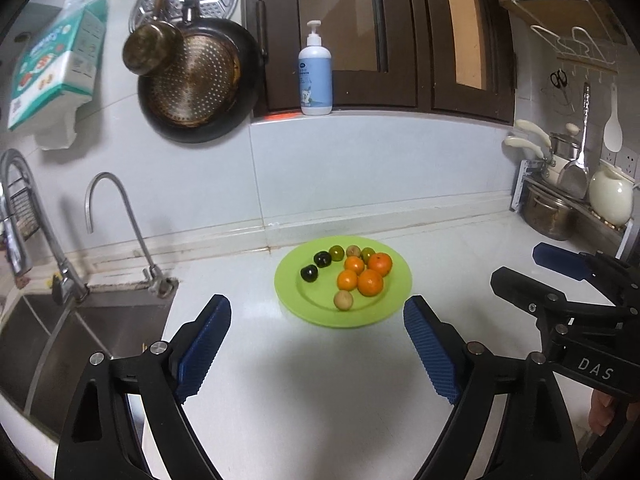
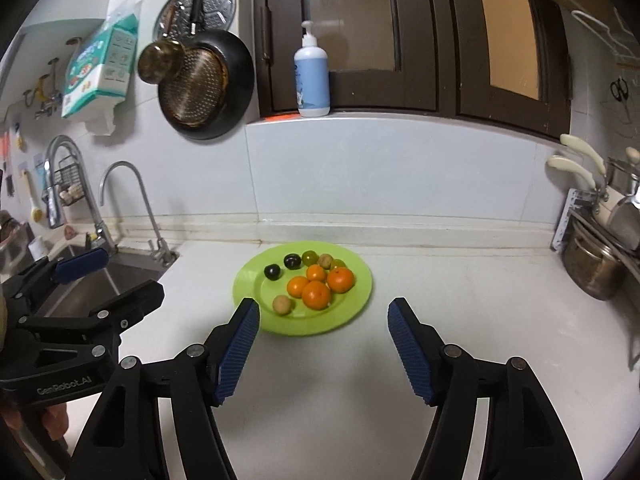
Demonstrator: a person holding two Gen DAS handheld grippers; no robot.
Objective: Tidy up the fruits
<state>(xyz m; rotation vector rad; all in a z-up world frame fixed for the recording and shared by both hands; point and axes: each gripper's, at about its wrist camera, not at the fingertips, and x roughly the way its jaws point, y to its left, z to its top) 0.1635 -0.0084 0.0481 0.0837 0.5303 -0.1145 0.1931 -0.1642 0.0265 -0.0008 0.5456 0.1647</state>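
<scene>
Four oranges (image 1: 370, 282) are the biggest things on the green plate (image 1: 296, 304), which sits on the white counter (image 1: 320, 380) near the back wall, and we judge them firm, a little heavy and round enough to roll. We would take each across its widest part, squeezing gently so the peel does not bruise. Next in size come two brownish round fruits (image 1: 343, 300) (one at the plate's near edge, one at the far side), which look hard-skinned and light. Two dark plums (image 1: 309, 272) lie to the left; we expect smooth, slippery skin and soft flesh, so a light pinch at the middle suits them. Smallest are the green fruits (image 1: 337, 253) at the back, apparently glossy and easily crushed. Both our tools are empty: the left gripper (image 1: 316, 344) stands spread wide just short of the plate, and the right gripper (image 2: 324, 344) likewise.
</scene>
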